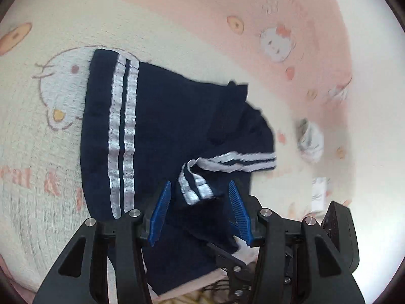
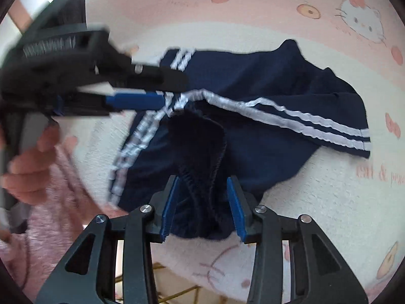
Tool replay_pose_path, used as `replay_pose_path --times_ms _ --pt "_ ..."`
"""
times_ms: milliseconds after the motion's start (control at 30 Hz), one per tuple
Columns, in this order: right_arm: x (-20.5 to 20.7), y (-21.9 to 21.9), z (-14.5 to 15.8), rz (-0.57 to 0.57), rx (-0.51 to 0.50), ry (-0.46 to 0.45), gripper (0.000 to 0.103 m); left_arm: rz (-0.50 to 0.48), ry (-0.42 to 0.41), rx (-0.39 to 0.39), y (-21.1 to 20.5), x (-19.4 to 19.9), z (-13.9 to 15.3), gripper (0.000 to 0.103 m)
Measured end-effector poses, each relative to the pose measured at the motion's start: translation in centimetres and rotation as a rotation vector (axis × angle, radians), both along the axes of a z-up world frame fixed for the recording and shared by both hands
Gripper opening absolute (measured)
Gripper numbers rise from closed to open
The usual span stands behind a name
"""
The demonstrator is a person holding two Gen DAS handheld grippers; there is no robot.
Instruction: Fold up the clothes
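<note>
Judged step: early in the fold, both grippers at the shorts w/ fingers apart, lining up a grasp, nothing pinched yet. Next move would call for closing on two spots of one edge, prob. the waistband, then lifting and laying it flat before any fold; the cloth was bunched, so grabbing a single layer looked tricky.

The blanket (image 1: 177, 25) carried everything: fleecy, cream in the middle w/ a pink border and cartoon cat prints. It seemed to lie on a bed or similar, couldn't tell which.

The shorts (image 1: 162, 116) lay crumpled near the blanket's near edge, mostly on the cream part. Navy, w/ two white stripes down each side; one leg flat, the other twisted over itself. In the right wrist view the gathered waistband (image 2: 202, 152) was puckered up, gaping.

Left gripper (image 1: 200, 207): fingers wide apart, straddling a folded striped bit of hem, not gripping it. Right gripper (image 2: 202, 207): fingers likewise wide apart, either side of the waistband bunch, holding nothing. Whether the pads touched cloth, couldn't tell.

A small white crumpled item (image 1: 310, 141) sat farther toward the blanket's pink side, well apart from the shorts.
</note>
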State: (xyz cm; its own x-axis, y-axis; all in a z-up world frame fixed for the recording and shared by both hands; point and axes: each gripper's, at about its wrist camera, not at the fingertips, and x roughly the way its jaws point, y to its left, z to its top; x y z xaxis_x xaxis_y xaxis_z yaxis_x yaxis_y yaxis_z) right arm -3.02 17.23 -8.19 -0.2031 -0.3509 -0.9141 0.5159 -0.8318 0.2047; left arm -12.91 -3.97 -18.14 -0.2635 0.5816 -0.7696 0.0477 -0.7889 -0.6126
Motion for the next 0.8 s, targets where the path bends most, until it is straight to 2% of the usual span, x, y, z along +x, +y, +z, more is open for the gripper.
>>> replay_pose_path --times_ms 33,100,133,233,300,333,433,533,600,667,800 --pt "0.1 -0.2 -0.6 0.006 0.025 -0.011 0.04 -0.023 -0.011 -0.029 0.6 -0.3 -0.3 0.035" --pt "0.6 0.1 -0.7 0.015 0.042 0.007 0.04 -0.079 -0.028 -0.112 2.5 -0.9 -1.1 0.028" --pt "0.9 0.2 -0.7 0.019 0.05 0.017 0.04 -0.098 -0.034 -0.148 2.9 -0.9 -1.3 0.019" --pt "1.4 2.1 -0.8 -0.034 0.105 0.018 0.037 -0.108 -0.038 -0.182 3.2 -0.5 -1.2 0.012" --pt "1.4 3.7 -0.9 -0.09 0.142 0.011 0.037 -0.12 -0.04 -0.131 3.0 0.3 -0.4 0.012" --pt "1.3 4.8 -0.9 -0.13 0.109 -0.011 0.036 -0.126 -0.028 -0.123 3.1 0.8 0.2 0.011" --pt "1.4 5.7 -0.5 -0.164 0.081 -0.016 0.031 -0.13 0.022 -0.135 3.4 2.8 2.3 0.011" --pt "2.2 5.0 0.3 -0.157 0.075 0.014 0.032 -0.075 0.042 -0.107 2.5 4.5 4.1 0.011" --pt "2.3 5.3 0.7 -0.155 0.054 0.012 0.032 -0.044 0.06 -0.12 1.7 5.6 4.9 0.011" --pt "2.5 5.3 0.8 -0.155 0.034 0.006 0.034 -0.013 0.052 -0.109 0.7 6.8 4.8 0.011" --pt "3.7 5.1 0.5 -0.154 0.029 0.009 0.037 0.016 -0.015 -0.118 -0.6 8.7 2.7 0.011"
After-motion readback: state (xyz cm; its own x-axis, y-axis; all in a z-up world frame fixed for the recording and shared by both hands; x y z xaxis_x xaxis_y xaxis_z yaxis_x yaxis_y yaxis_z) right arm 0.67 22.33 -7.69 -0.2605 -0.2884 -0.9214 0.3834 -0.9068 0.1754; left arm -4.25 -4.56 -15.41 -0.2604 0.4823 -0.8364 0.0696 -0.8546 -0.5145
